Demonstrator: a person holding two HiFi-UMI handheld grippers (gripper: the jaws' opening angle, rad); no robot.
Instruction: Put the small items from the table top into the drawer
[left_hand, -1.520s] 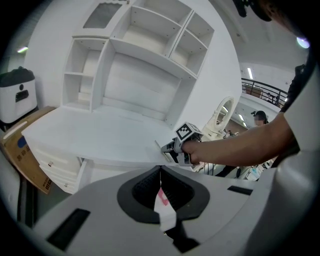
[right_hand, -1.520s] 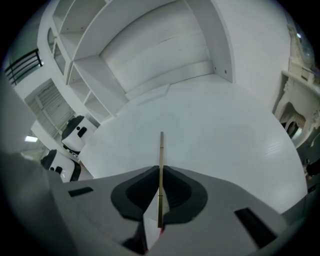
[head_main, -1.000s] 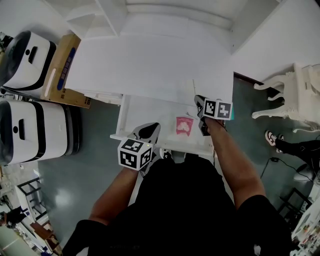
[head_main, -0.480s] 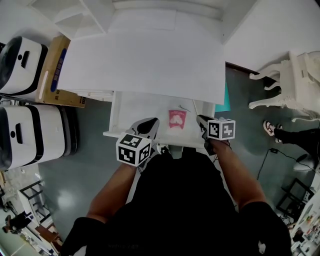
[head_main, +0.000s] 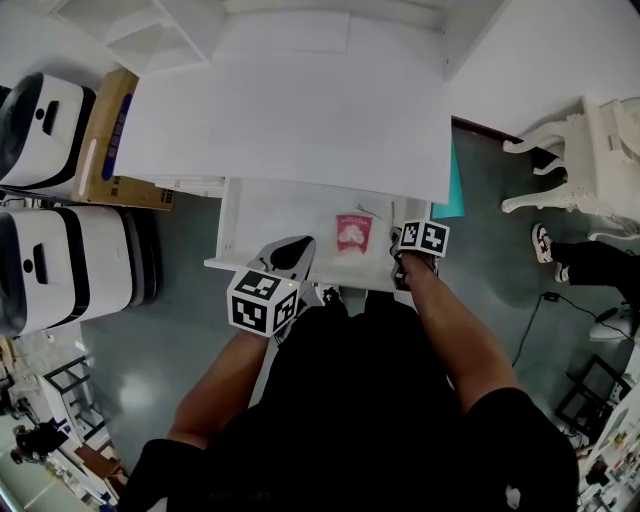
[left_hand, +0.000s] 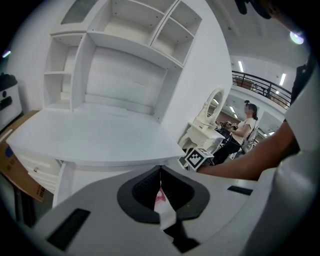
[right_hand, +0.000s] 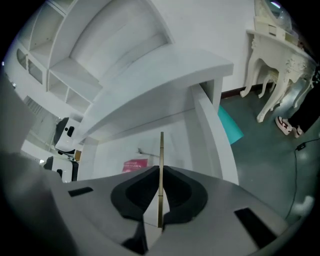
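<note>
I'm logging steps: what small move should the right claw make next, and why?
Probably open. The right claw is shut on a thin strip, held over the open drawer near the pink packet, and the table top looks bare.

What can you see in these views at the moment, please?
Desk: one, white, centre, shelves at back.
Drawer: one, white, open below the desk's front edge.
Packet: one, pink, lying in the drawer.
Thin pin-like item: one, dark, in the drawer beside the packet.
Machines: two, white and black, floor at left.
Cardboard box: one, brown, left of the desk.
Teal sheet: one, by the desk's right side.
Ornate table: one, white, far right.
Bystander: one, dark trousers, far right.
Left gripper: grey, jaws shut, at the drawer's front.
Right gripper: grey, jaws shut, over the drawer's right front corner.
</note>
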